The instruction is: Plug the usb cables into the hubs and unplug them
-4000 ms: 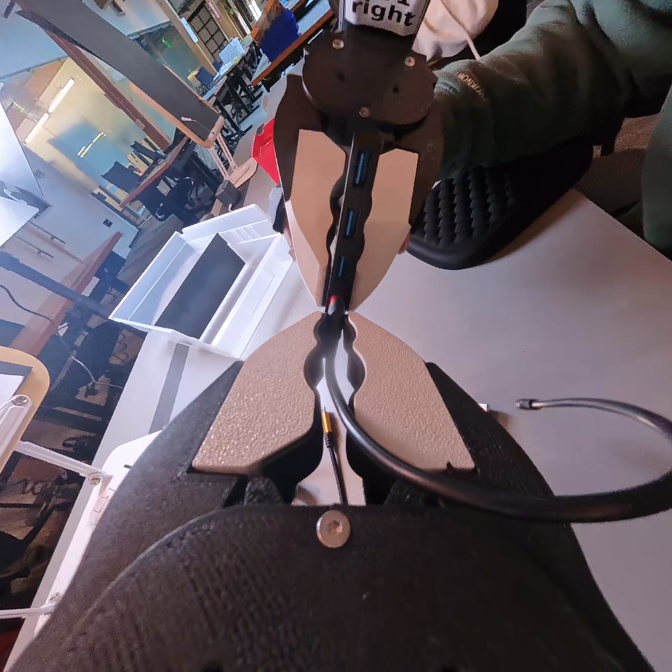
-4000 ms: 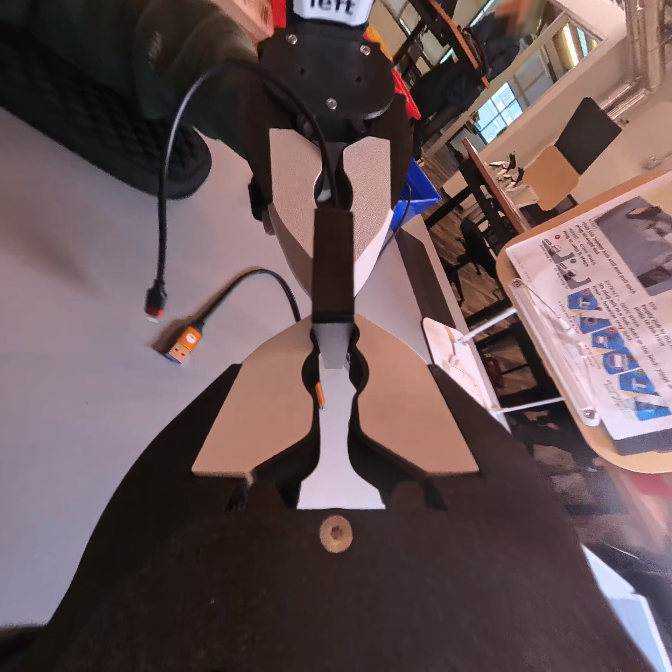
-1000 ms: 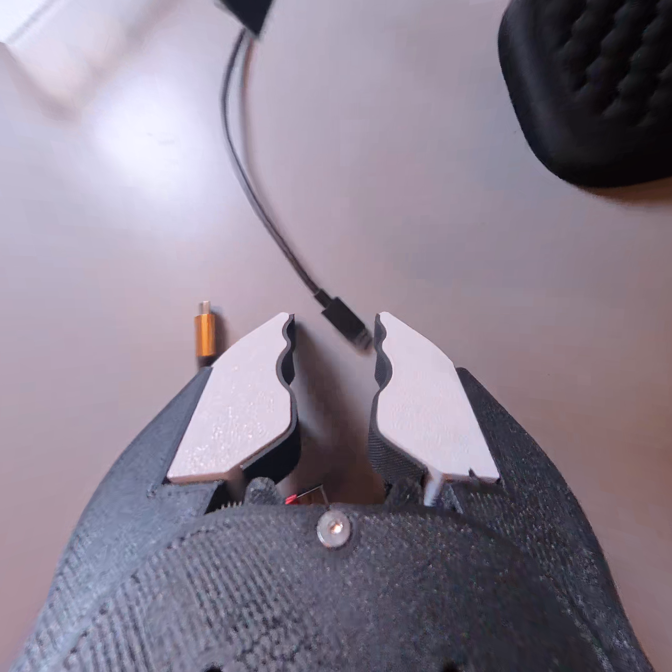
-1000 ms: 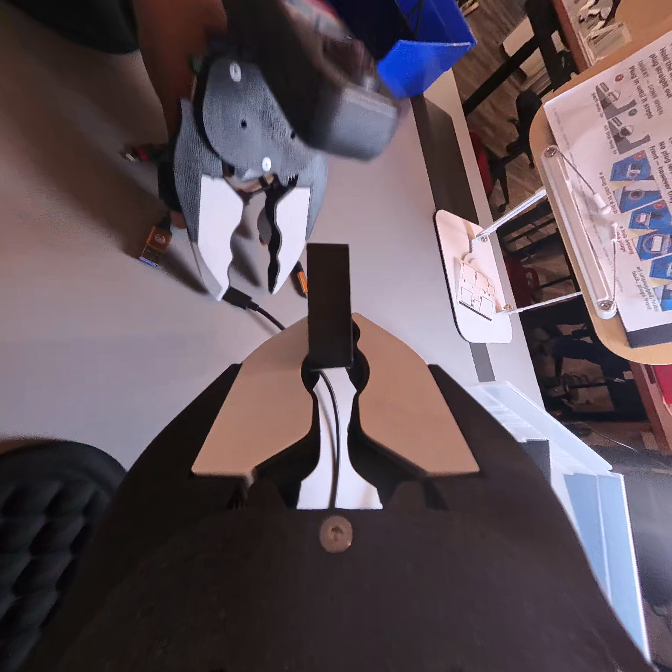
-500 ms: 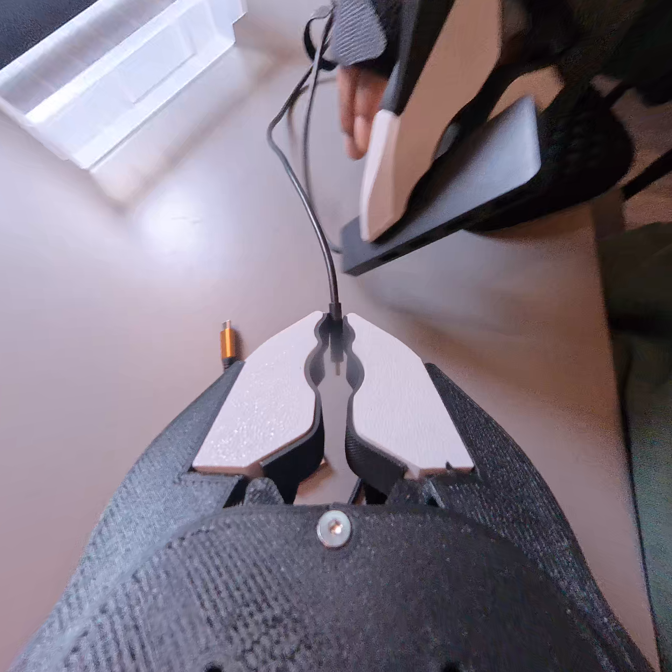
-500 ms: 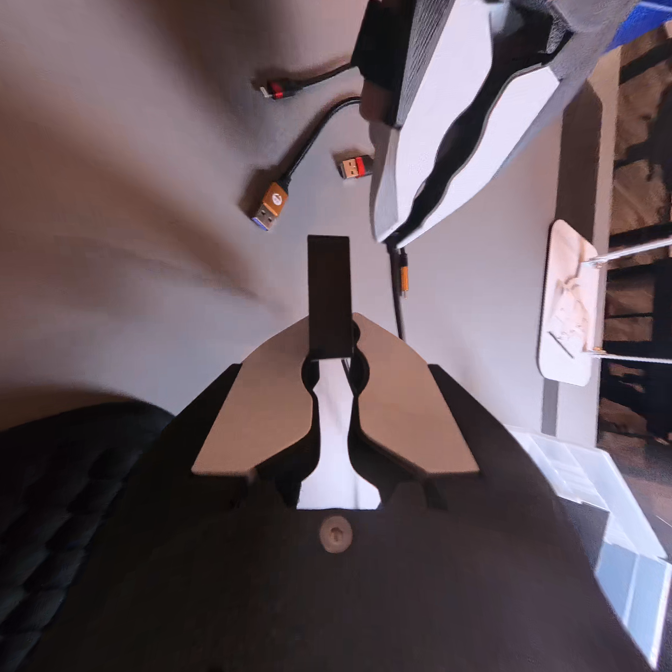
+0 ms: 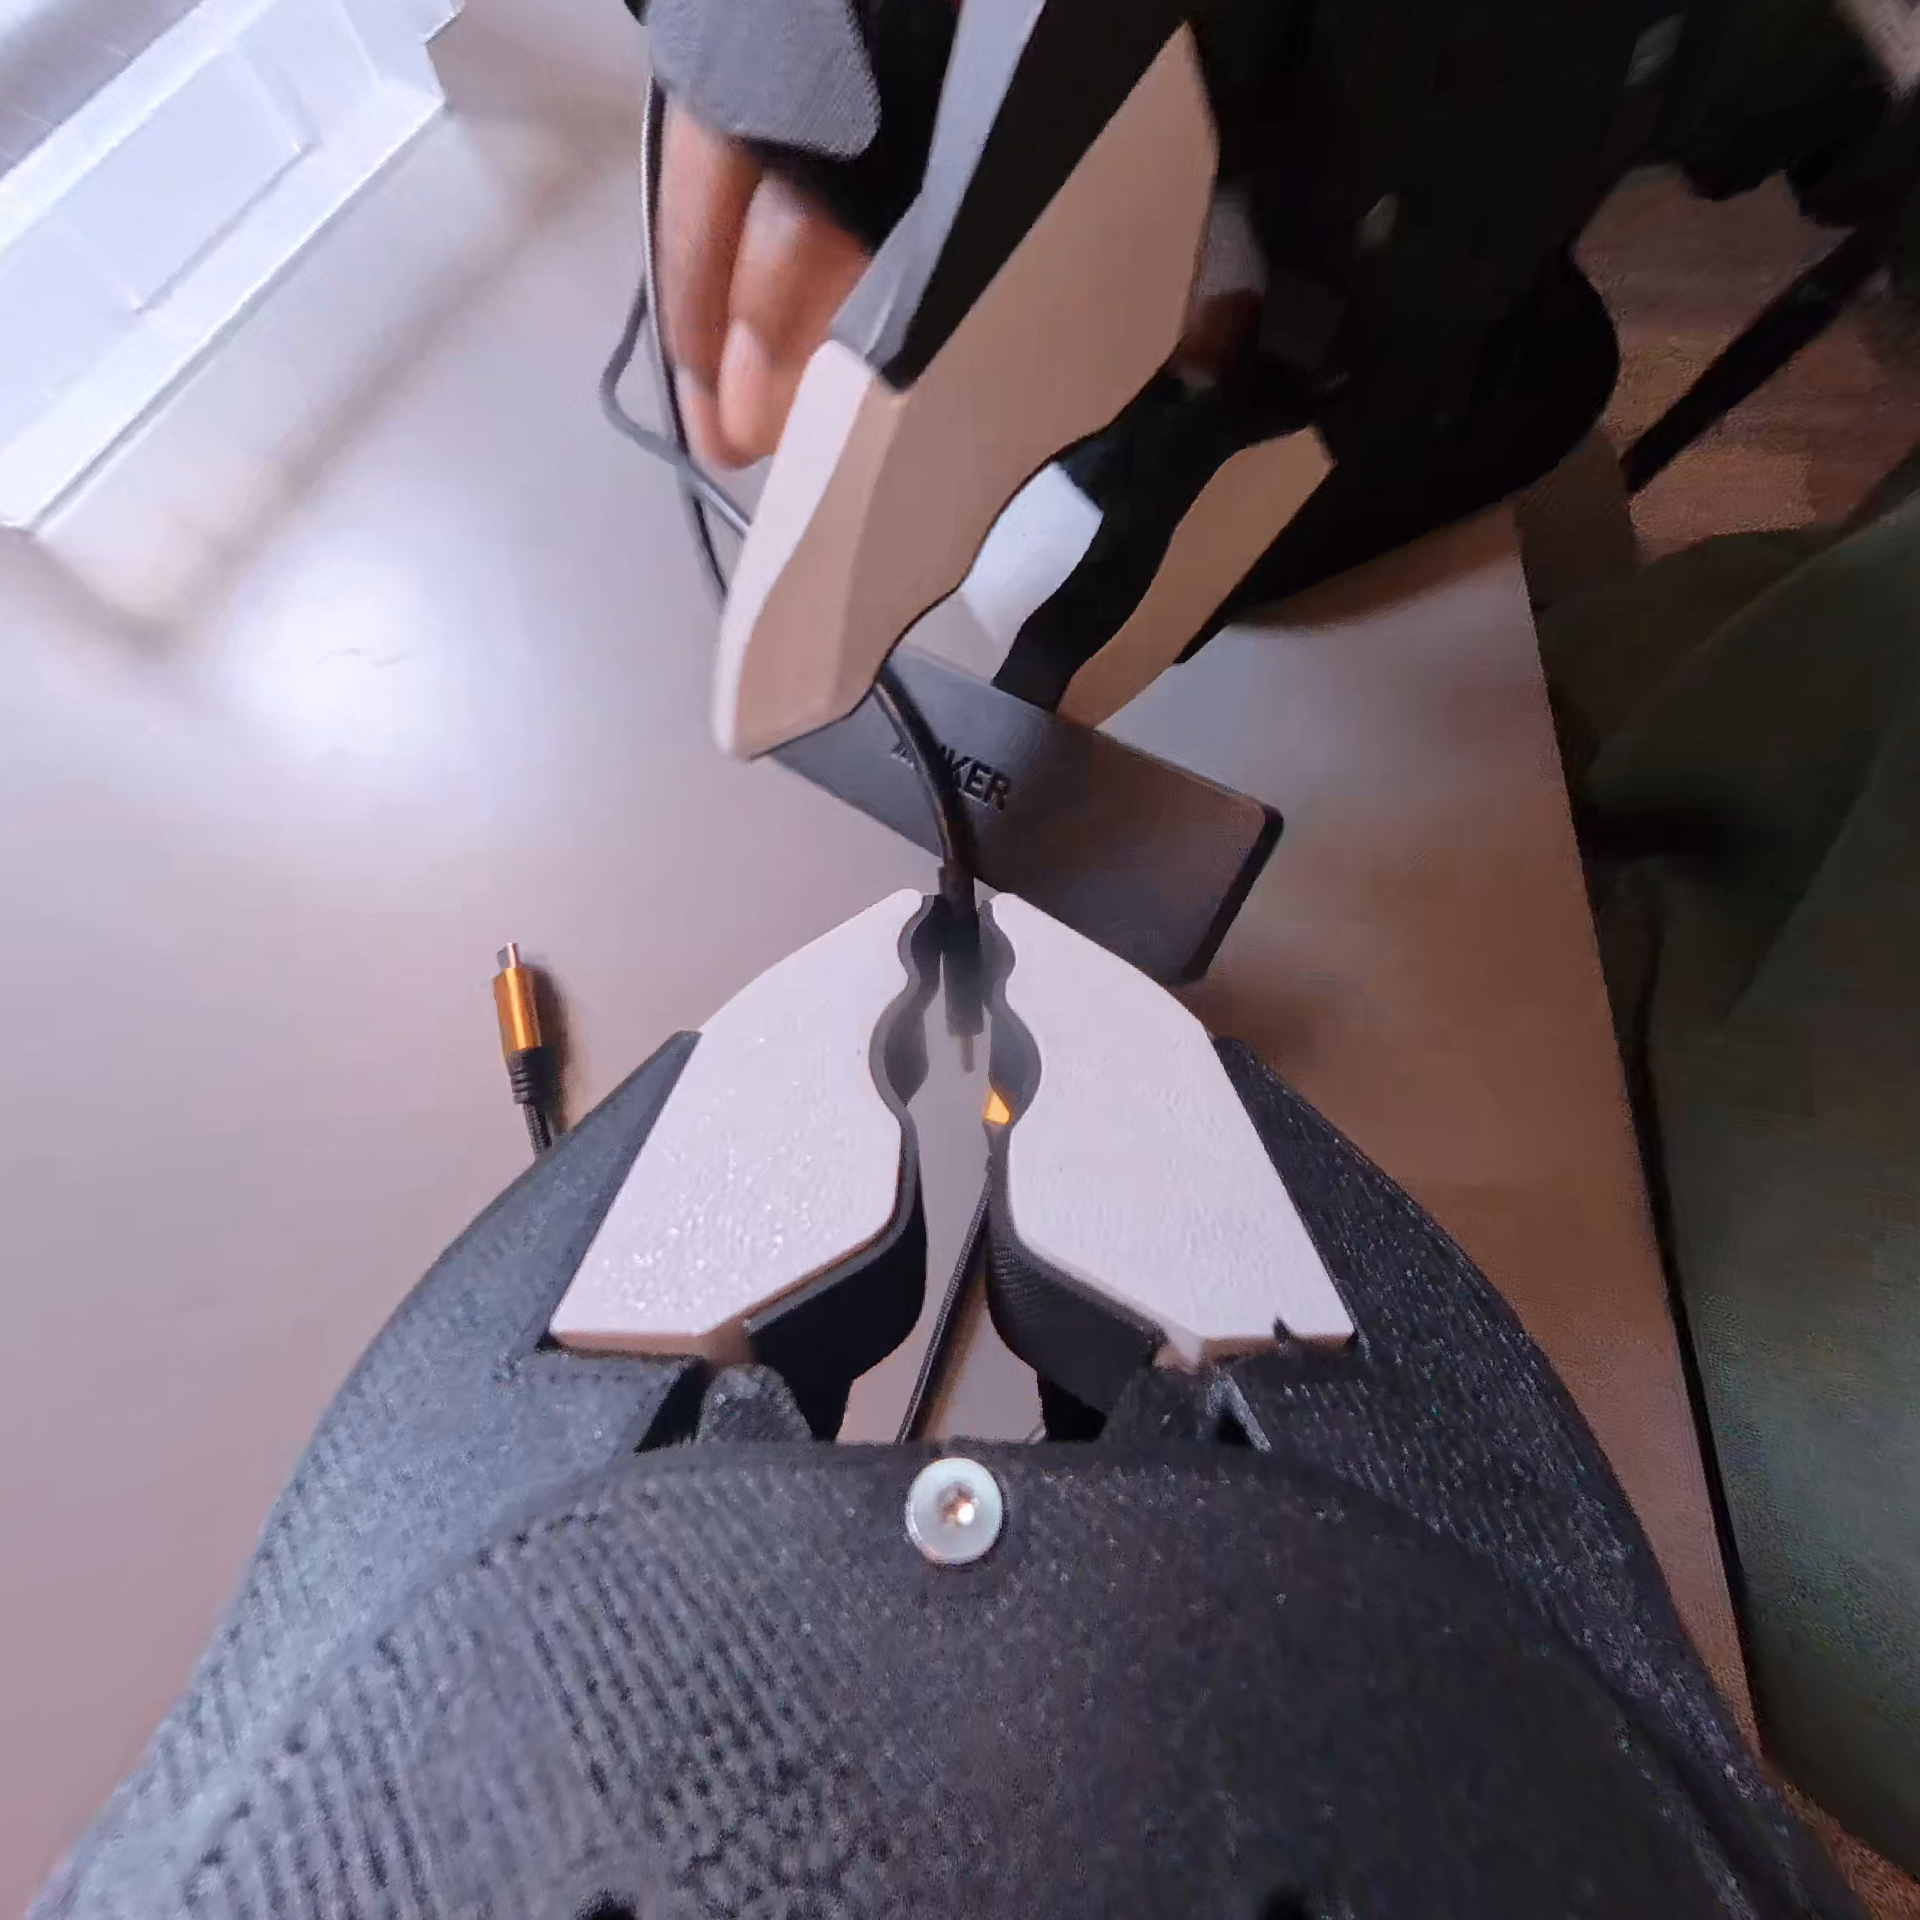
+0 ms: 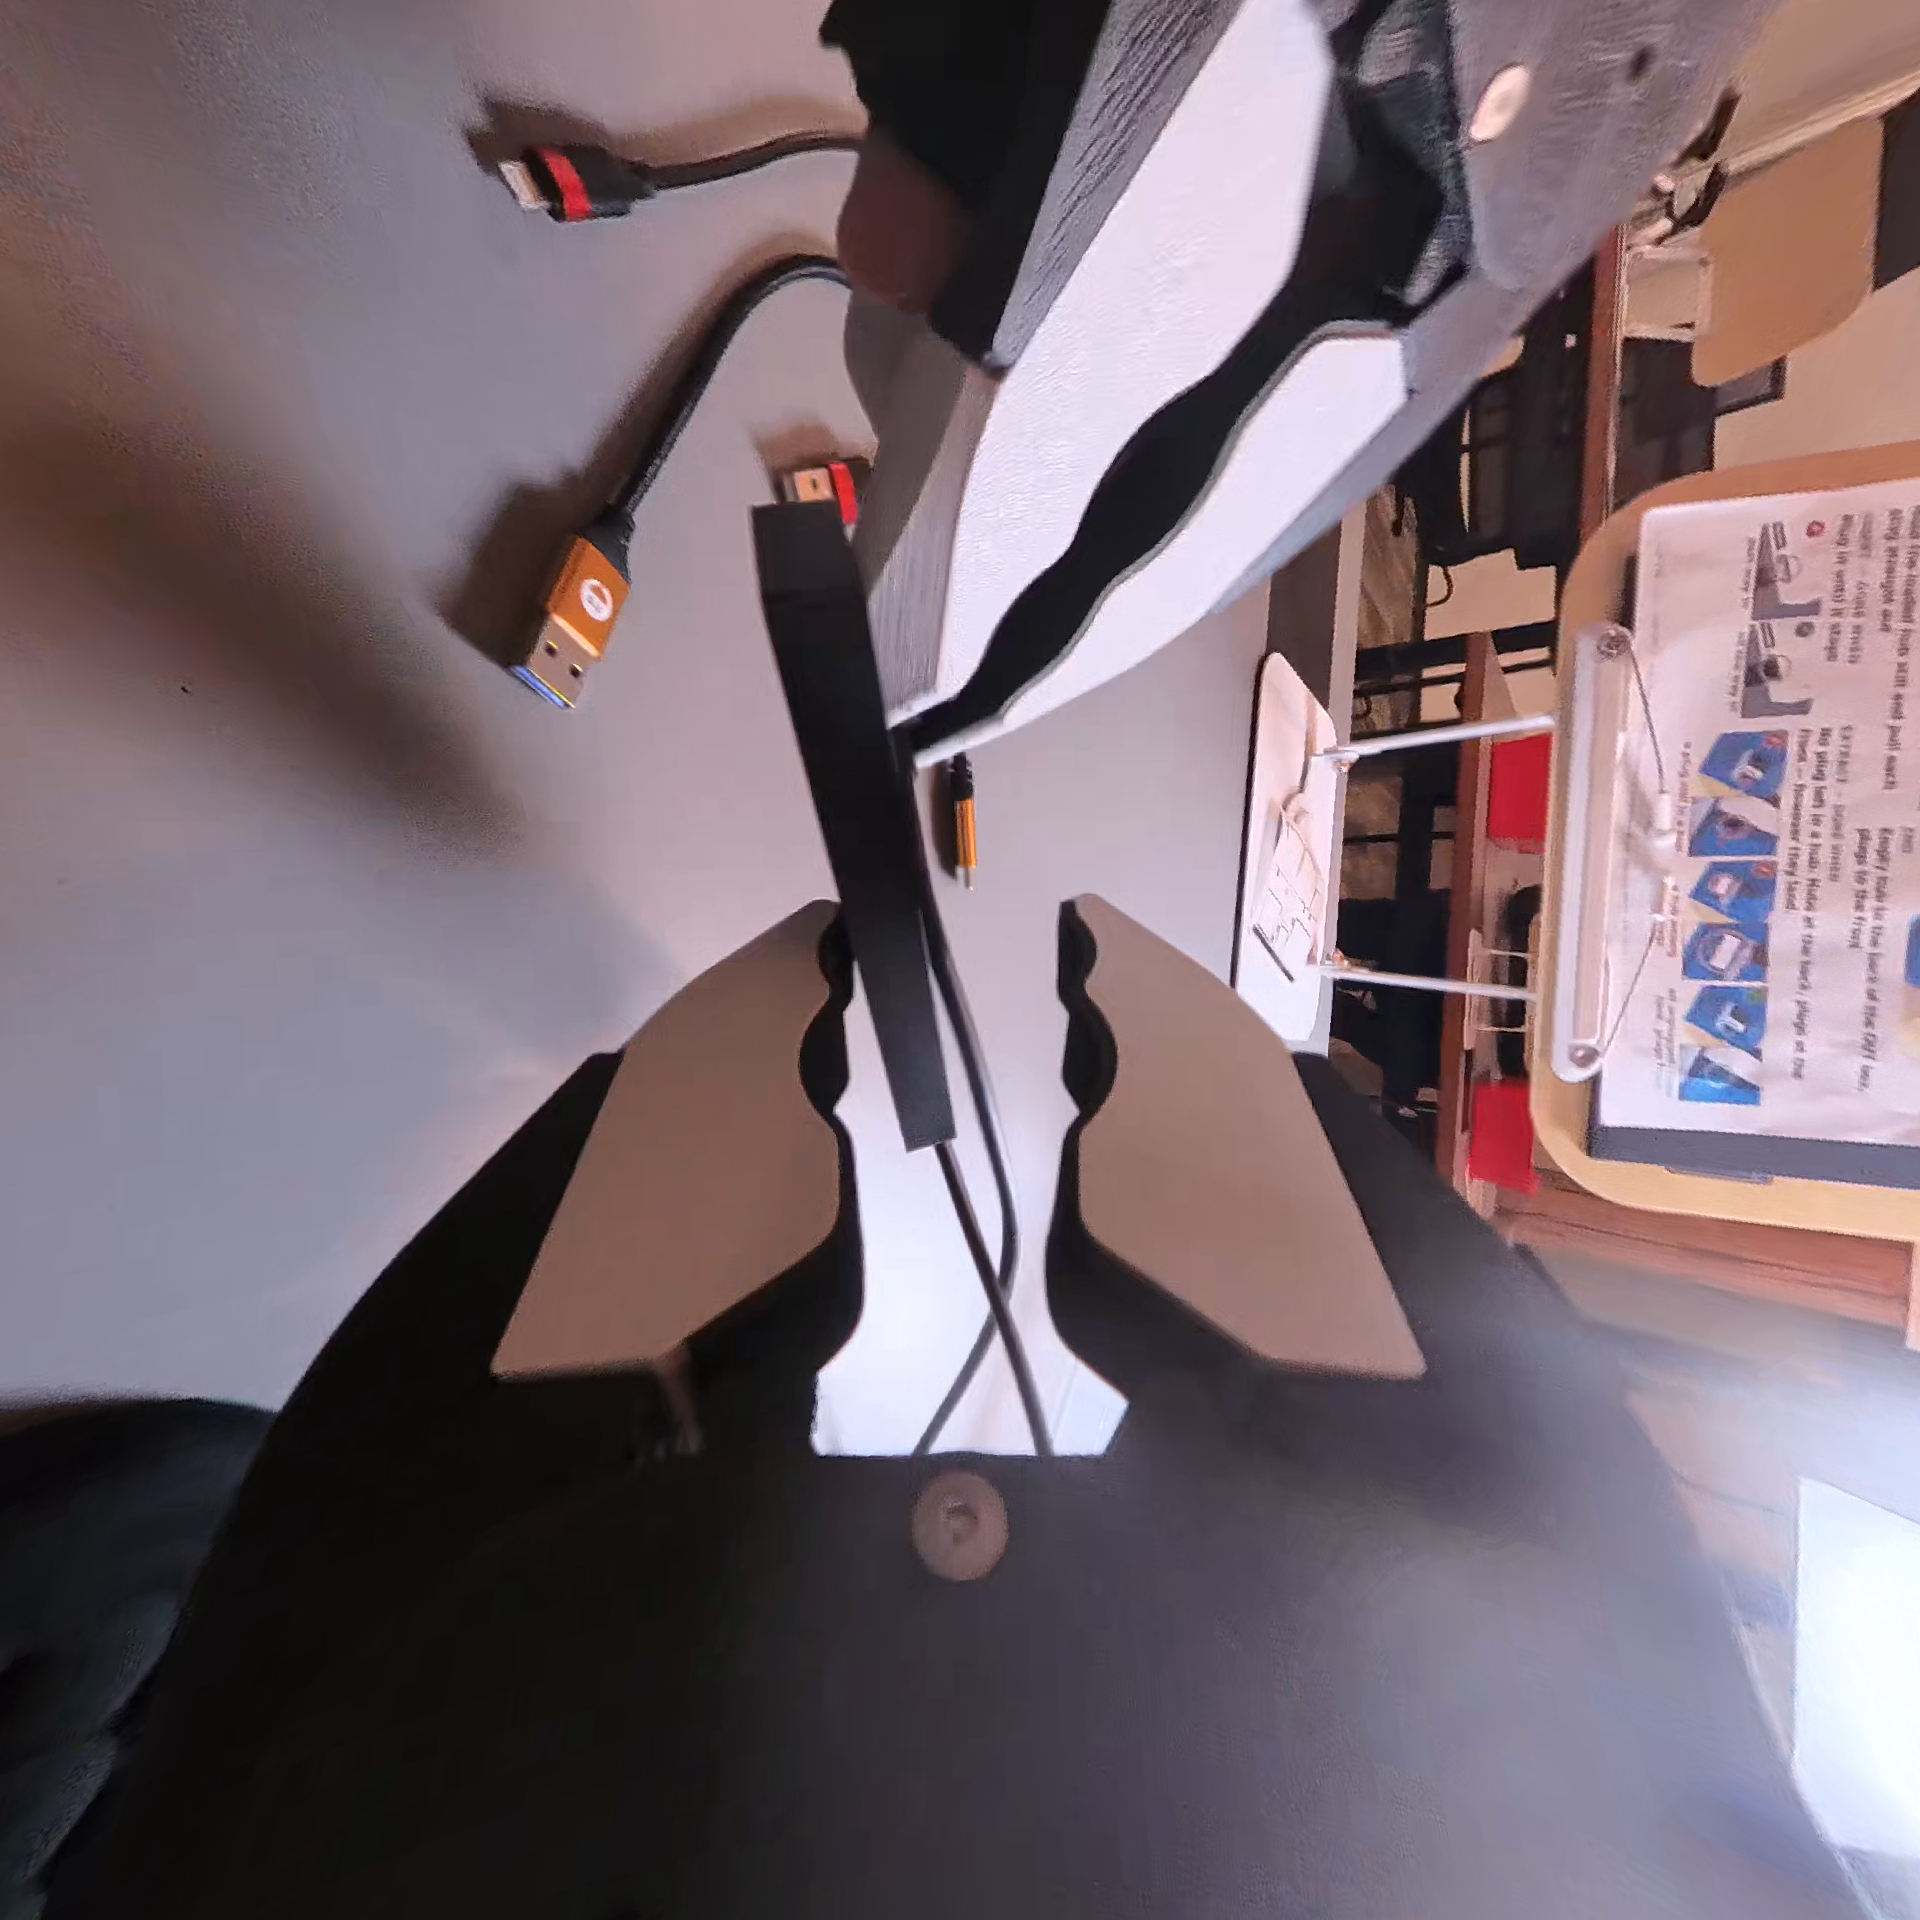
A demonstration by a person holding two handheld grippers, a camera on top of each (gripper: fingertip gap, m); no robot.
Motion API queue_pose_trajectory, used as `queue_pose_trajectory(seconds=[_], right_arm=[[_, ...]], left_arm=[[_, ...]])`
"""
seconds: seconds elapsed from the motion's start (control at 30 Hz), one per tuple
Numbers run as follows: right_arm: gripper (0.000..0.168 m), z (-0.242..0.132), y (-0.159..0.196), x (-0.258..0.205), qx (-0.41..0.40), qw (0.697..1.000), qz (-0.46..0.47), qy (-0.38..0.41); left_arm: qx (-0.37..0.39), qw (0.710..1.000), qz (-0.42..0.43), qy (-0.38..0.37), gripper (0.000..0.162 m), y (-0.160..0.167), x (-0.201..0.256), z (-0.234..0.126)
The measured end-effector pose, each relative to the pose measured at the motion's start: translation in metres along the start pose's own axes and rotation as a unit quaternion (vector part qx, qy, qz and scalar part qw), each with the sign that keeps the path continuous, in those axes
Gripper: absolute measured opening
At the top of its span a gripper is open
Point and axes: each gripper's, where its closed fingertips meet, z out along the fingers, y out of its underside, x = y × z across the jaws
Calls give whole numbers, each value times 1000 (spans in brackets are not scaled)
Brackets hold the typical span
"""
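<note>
My left gripper (image 7: 956, 904) is shut on the black plug (image 7: 961, 977) of a thin black cable that runs toward the black hub (image 7: 1101, 831). The hub lies just beyond my left fingertips. My right gripper (image 8: 951, 909) is open, with the hub (image 8: 842, 779) edge-on between its fingers and close against the left one. It also shows in the left wrist view (image 7: 925, 717), over the hub. The left gripper (image 8: 914, 727) shows beside the hub's far end in the right wrist view.
Loose plugs lie on the grey table: an orange USB-A plug (image 8: 582, 613), a red-and-black plug (image 8: 571, 187), a small red plug (image 8: 821, 483) and a slim orange plug (image 7: 516, 1008). A white tray (image 7: 156, 260) stands far left. A sheet on a stand (image 8: 1714, 831) is off the table's edge. Both grippers' tips are close together, under 4 cm apart.
My right gripper has opened and let go of the hub. My left gripper, open a second ago, shut on the black plug and moved close to the hub.
</note>
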Motion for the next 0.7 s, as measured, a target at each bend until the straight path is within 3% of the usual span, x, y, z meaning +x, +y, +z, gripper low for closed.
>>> queue_pose_trajectory(seconds=[0.07, 0.1, 0.13, 0.17, 0.3, 0.37, 0.47, 0.6, 0.7], right_arm=[[45, 6, -1, -8, 0, 1000, -23, -10], [38, 7, -1, -16, 3, 999, -29, -36], [20, 7, -2, -22, 8, 998, -33, -58], [16, 6, -4, -23, 14, 997, -33, -67], [16, -11, -4, 8, 17, 999, -20, -46], [16, -29, 2, 45, 27, 999, 11, -18], [16, -68, 11, 123, 72, 993, 86, 39], [16, -111, 35, 237, 91, 980, 120, 134], [16, -119, 67, 301, 62, 973, 111, 193]], left_arm=[[-33, 999, 33, -12, 7, 6, 4, 2], [-39, 998, 38, -14, 7, 7, 5, 3], [-37, 999, 37, -12, 7, 6, 6, 1], [-32, 999, 37, -6, 7, 5, 8, -1], [58, 997, 42, -43, 13, -18, 0, -36], [135, 986, 36, -93, 24, -31, -14, -71], [233, 964, 0, -126, 22, -31, -27, -110], [224, 958, -29, -180, 20, 16, -47, -104], [215, 958, -43, -184, 18, 39, -51, -93]])
